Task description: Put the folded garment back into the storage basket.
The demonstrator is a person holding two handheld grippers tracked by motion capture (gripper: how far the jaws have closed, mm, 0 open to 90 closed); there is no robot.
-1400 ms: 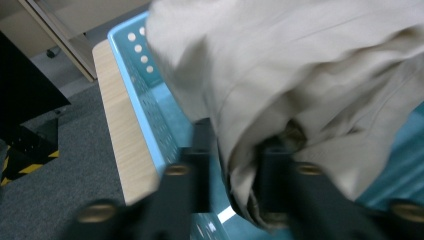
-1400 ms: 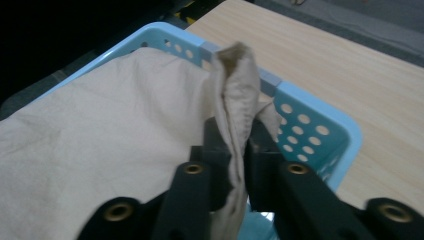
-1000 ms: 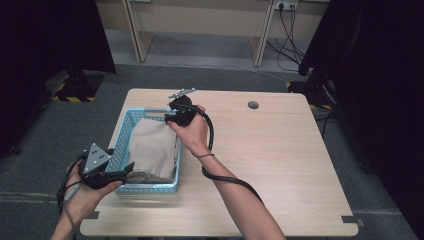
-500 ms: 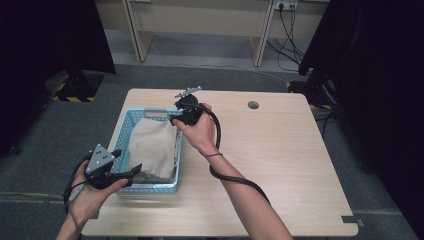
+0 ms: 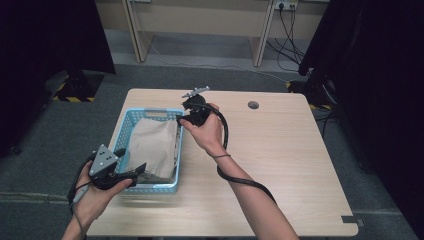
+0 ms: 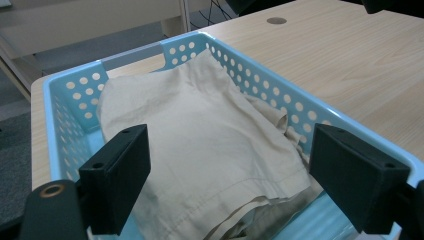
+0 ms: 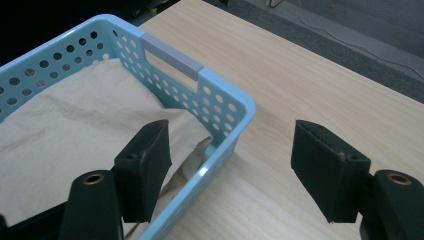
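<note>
Compared with a second ago, the right gripper point(image 5: 186, 116) has been carried a little to the right, off the beige cloth point(image 5: 152, 146) and over the far right corner of the blue basket point(image 5: 150, 187). Its jaws have just been opening and are seen spread wide in the right gripper view, nothing between them but the basket's rim point(image 7: 227, 102) and bare tabletop. The left gripper point(image 5: 134, 172) is held at the basket's near left corner, about where it was before; its jaws are parted wide over the cloth point(image 6: 200, 145), with no pad pressed on it. The cloth is left lying folded inside the basket, filling most of the floor, its loose edges bunched toward the near right wall point(image 6: 280, 95). The basket is set on the left part of the wooden table point(image 5: 290, 165), close to the left edge. Wide bare tabletop is left to the right. A round cable hole point(image 5: 253, 105) is seen near the far edge.
</note>
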